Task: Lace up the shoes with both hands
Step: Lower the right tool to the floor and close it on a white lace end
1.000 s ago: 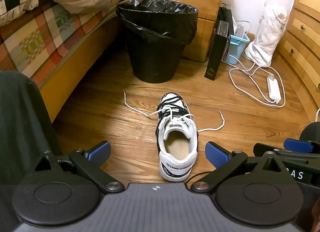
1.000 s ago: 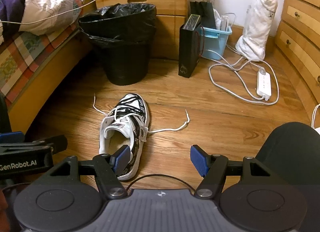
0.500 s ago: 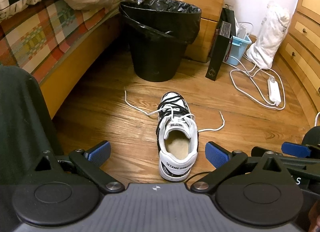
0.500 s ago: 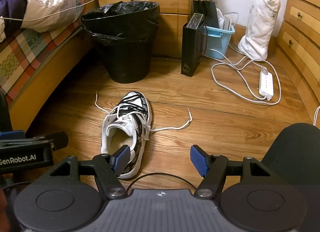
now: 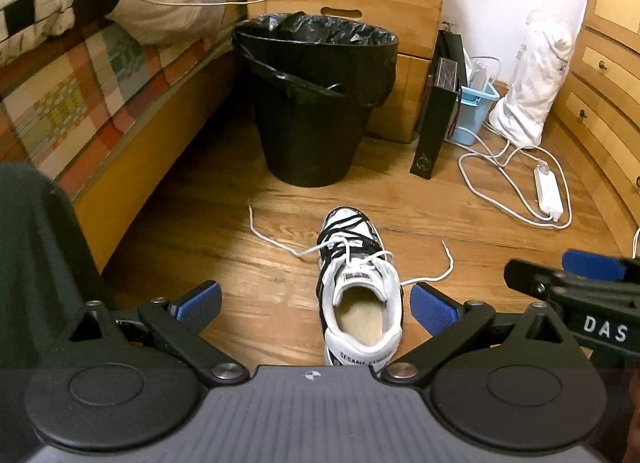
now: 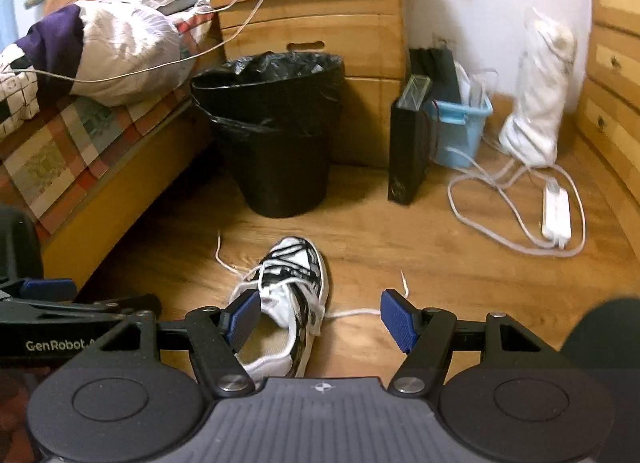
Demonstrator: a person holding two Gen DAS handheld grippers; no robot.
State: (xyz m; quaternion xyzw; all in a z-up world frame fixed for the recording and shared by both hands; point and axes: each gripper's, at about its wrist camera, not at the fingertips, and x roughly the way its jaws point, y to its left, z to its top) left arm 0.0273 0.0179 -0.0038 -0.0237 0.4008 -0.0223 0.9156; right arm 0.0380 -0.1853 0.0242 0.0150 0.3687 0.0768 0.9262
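bin (image 5: 316, 103) lined with black bag (image 5: 320, 29), upright behind shoe (image 5: 358, 287).

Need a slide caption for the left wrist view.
Open left gripper hovers behind the unlaced sneaker, loose lace ends on the wooden floor.

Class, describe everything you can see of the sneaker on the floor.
The sneaker is white with black stripes, and printed lettering runs across its heel. It stands upright on the wooden floor, heel toward the cameras, toe toward the black bin. Its white laces are untied, with loose ends trailing on the floor either side. Neither gripper touches it.
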